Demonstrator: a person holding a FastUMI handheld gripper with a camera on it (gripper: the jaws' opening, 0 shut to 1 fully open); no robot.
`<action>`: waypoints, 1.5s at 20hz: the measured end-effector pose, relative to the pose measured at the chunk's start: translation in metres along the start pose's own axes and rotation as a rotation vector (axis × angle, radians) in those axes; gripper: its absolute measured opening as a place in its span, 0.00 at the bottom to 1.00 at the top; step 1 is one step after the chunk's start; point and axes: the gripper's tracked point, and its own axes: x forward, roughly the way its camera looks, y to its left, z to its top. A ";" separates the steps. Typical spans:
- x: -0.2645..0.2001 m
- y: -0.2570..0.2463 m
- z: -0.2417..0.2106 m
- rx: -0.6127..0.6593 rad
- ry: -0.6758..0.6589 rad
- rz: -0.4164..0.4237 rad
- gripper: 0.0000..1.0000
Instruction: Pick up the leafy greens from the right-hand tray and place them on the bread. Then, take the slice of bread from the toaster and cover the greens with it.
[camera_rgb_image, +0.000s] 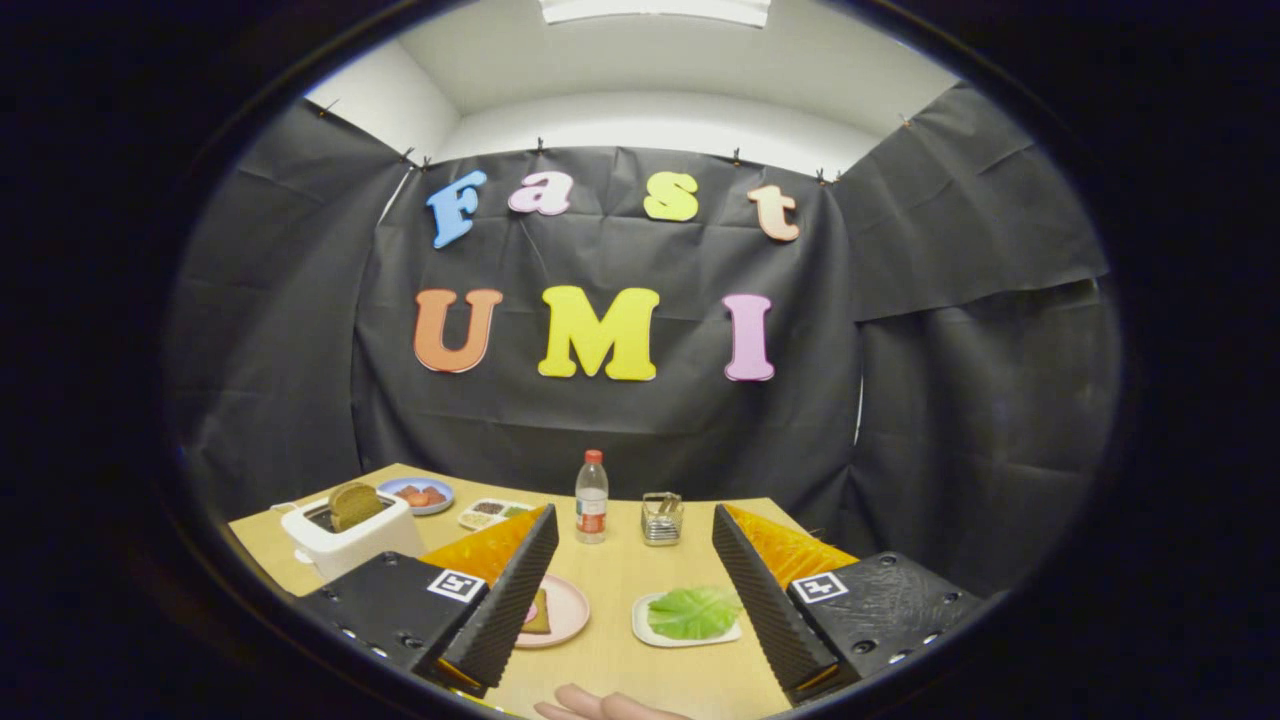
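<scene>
My gripper (640, 590) hangs above the wooden table (620, 570), fingers spread wide with nothing between them. A green leaf (693, 612) lies on a small white tray (645, 626) just inside the right finger. A pink plate (566, 606) with a slice of bread (539, 612) sits partly behind the left finger. To the left stands a white toaster (350, 545) with a brown bread slice (355, 503) poking up out of its slot.
At the table's far side stand a water bottle (591, 497) and a small metal holder (661, 517). A blue plate (418, 494) with reddish slices and a small tray (490, 513) lie behind the toaster. A person's hand (600, 706) rests at the near edge.
</scene>
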 end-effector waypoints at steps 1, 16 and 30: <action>0.002 -0.004 -0.002 0.000 0.006 -0.007 0.95; 0.103 -0.073 -0.086 -0.015 0.167 -0.048 0.95; 0.225 -0.146 -0.251 -0.006 0.501 -0.116 0.96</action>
